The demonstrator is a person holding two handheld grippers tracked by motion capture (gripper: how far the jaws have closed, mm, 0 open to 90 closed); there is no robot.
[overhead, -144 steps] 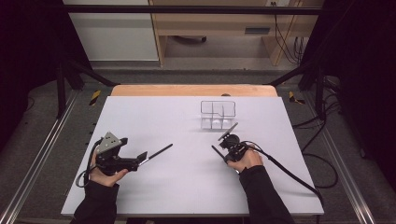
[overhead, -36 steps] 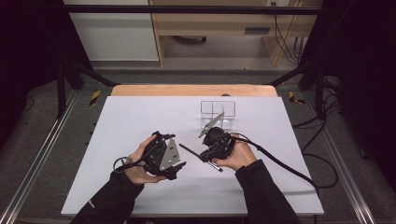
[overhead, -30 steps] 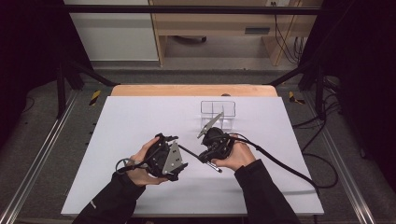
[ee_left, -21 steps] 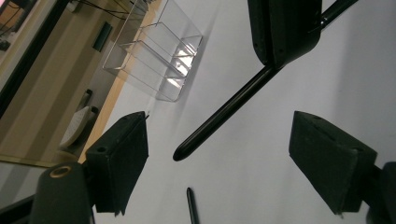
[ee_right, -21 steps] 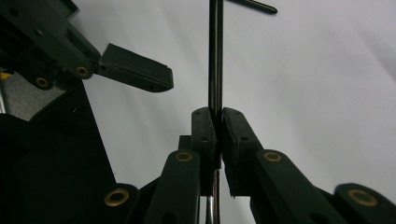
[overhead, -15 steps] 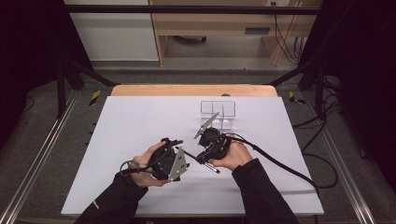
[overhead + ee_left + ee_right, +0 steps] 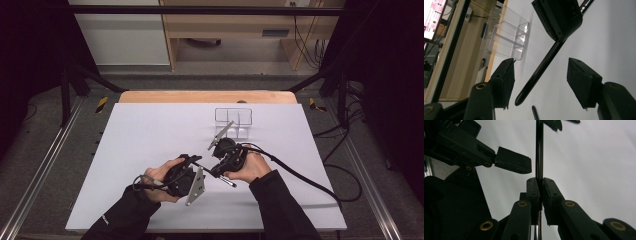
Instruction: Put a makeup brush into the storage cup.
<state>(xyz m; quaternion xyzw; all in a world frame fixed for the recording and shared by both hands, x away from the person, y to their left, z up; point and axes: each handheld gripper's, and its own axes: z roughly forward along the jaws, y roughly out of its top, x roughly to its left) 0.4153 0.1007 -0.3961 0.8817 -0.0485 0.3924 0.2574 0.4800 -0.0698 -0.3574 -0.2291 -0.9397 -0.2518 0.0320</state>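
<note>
1. White tabletop (image 7: 150,130) covers the work area in the high view, with a wooden strip along its far edge and dark floor, rails and cables around it.
2. Nearest the camera, the person's two dark-sleeved forearms enter from the bottom edge and meet near the table's middle.
3. Left gripper (image 7: 196,163), with its grey three-cornered plate turned toward the viewer, points toward the right gripper. In the left gripper view its two black pads (image 7: 506,80) stand on either side of the pen (image 7: 541,67), each with a visible gap to it; the jaws have just been closing, and the pen lies between them without contact.
4. Pen, a slim glossy black rod, runs slantwise across that view; its rounded end hangs just above the tabletop, and a second small dark tip shows near the bottom edge, probably its reflection or shadow, though the view is too tight to be sure.
5. Right gripper (image 7: 540,182) is clamped fast on the pen: in the right gripper view both pads press its shaft from either side, and the shaft rises straight up beyond them past one pad of the left gripper.
6. Right gripper in the high view sits just beyond the left one, its cable trailing off toward the table's right edge.
7. Clear plastic organizer (image 7: 233,121), divided into compartments, stands farther back on the tabletop, well apart from the pen.
</note>
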